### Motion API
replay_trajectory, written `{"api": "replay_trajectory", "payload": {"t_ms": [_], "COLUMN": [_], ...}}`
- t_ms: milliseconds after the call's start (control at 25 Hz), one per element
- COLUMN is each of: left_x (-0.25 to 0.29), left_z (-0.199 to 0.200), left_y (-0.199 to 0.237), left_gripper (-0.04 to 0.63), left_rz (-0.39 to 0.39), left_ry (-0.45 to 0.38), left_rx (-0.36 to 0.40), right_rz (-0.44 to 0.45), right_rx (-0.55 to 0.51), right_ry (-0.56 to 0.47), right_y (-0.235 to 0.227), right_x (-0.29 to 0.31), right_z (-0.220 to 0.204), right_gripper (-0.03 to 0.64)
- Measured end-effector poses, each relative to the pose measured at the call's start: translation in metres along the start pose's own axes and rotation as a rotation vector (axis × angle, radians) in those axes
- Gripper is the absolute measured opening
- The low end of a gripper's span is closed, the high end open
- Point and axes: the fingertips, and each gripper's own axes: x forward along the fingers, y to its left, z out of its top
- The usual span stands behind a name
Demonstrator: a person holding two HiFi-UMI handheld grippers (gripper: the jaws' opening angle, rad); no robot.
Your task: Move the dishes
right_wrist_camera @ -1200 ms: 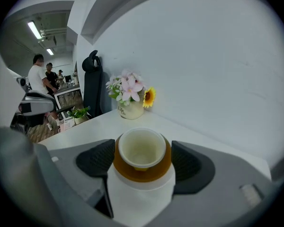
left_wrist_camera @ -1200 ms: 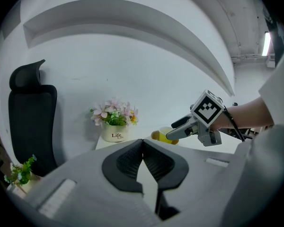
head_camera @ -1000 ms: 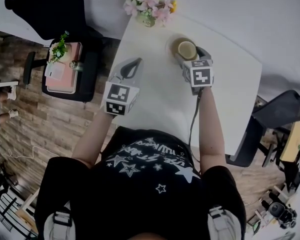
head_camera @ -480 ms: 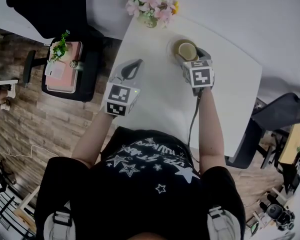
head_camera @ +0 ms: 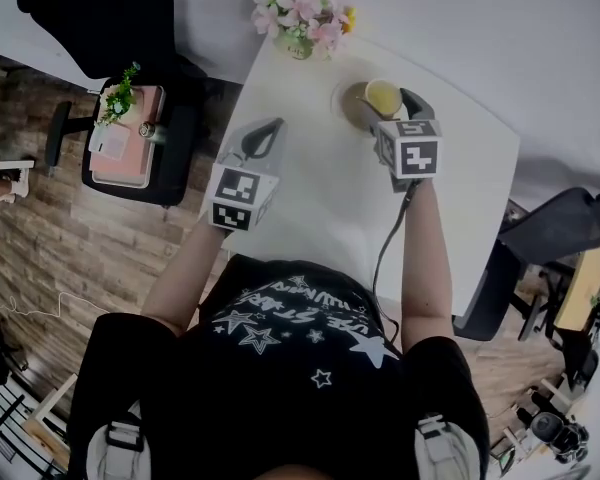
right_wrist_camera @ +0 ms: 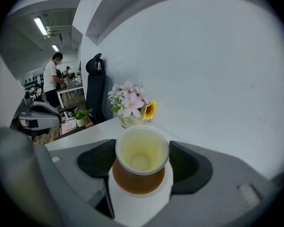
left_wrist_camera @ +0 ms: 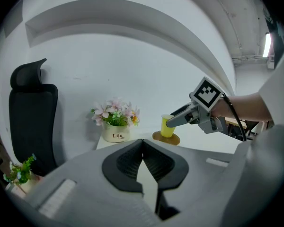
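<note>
A yellow cup (head_camera: 382, 98) hangs just over a round brown saucer (head_camera: 350, 103) at the far side of the white table (head_camera: 310, 198). My right gripper (head_camera: 385, 105) is shut on the cup; its jaws have just been closing, and the pads now sit against its sides. In the right gripper view the cup (right_wrist_camera: 141, 155) fills the gap between the jaws, with the saucer (right_wrist_camera: 138, 186) showing beneath it. My left gripper (head_camera: 265, 133) hovers over the table's left part, shut and empty; its pads (left_wrist_camera: 143, 145) meet. From there I see the cup (left_wrist_camera: 167, 126) and saucer (left_wrist_camera: 173, 138).
A white pot of pink flowers (head_camera: 300, 13) stands at the table's far edge. A black office chair (head_camera: 90, 13) and a low cart with a plant (head_camera: 125, 133) stand left of the table. A person (right_wrist_camera: 52, 79) stands far back in the room.
My right gripper has risen with the yellow cup, which has come up off the middle of the saucer and shifted slightly right. The left gripper has stayed in place.
</note>
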Motion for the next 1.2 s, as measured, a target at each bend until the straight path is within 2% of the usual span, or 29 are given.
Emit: {"api": "replay_trajectory", "payload": {"t_ms": [280,560,880,1200], "left_x": [0.002,0.008,0.017,0.022], "left_z": [0.003,0.006,0.002,-0.01], "left_y": [0.005,0.021,0.035,0.039], "left_gripper": [0.011,0.011,0.011,0.011], "left_rz": [0.003,0.023,0.04,0.056], "left_ry": [-0.002,0.003,0.013,0.038], "left_rx": [0.006,0.01,-0.008,-0.023], "right_rz": [0.009,0.018,0.084,0.131], "right_rx": [-0.02,-0.079,-0.096,-0.132], "right_ry": [-0.051,-0.063,-0.063,0.0], "right_y": [-0.009,-0.021,-0.027,-0.029], "right_x": [0.006,0.044,0.086,0.117], "right_z": [0.036,0.057,0.055,0.037], "right_gripper": [0.354,0.354,0.354,0.354]}}
